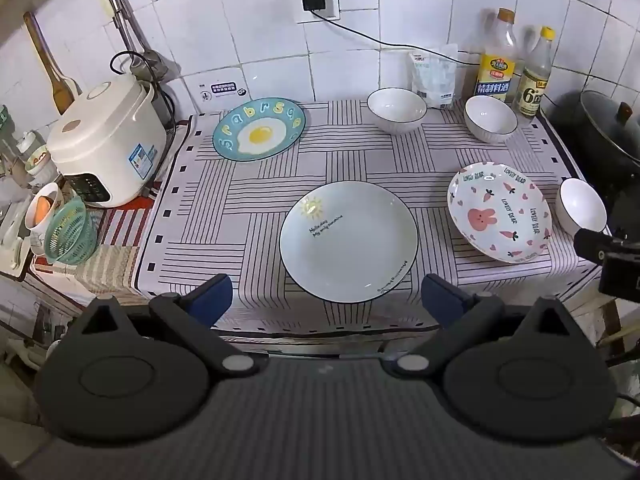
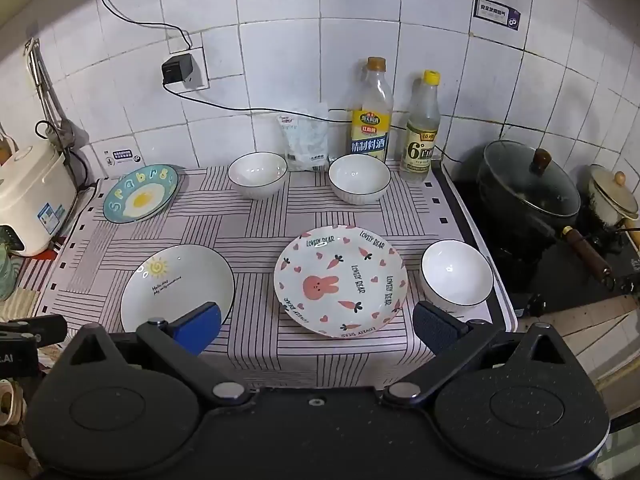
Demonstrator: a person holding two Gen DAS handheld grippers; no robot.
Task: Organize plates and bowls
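On a striped cloth (image 1: pixel 208 200) lie three plates: a white sun plate (image 1: pixel 348 242) (image 2: pixel 176 288) at the front, a pink rabbit plate (image 1: pixel 500 212) (image 2: pixel 340 280) to its right, and a blue egg plate (image 1: pixel 259 129) (image 2: pixel 140 199) at the back left. Three white bowls stand apart: two at the back (image 1: pixel 397 110) (image 1: pixel 491 118) (image 2: pixel 258 174) (image 2: pixel 359 178), one at the right edge (image 1: pixel 582 206) (image 2: pixel 456 276). My left gripper (image 1: pixel 326 300) is open and empty, just before the sun plate. My right gripper (image 2: pixel 316 326) is open and empty, before the rabbit plate.
A rice cooker (image 1: pixel 106 148) and a green basket (image 1: pixel 70 230) stand left of the cloth. Two bottles (image 2: pixel 372 114) (image 2: pixel 420 128) and a white bag (image 2: pixel 306 138) line the tiled wall. A black lidded pot (image 2: pixel 528 188) and a cream pot (image 2: pixel 612 194) sit on the stove at the right.
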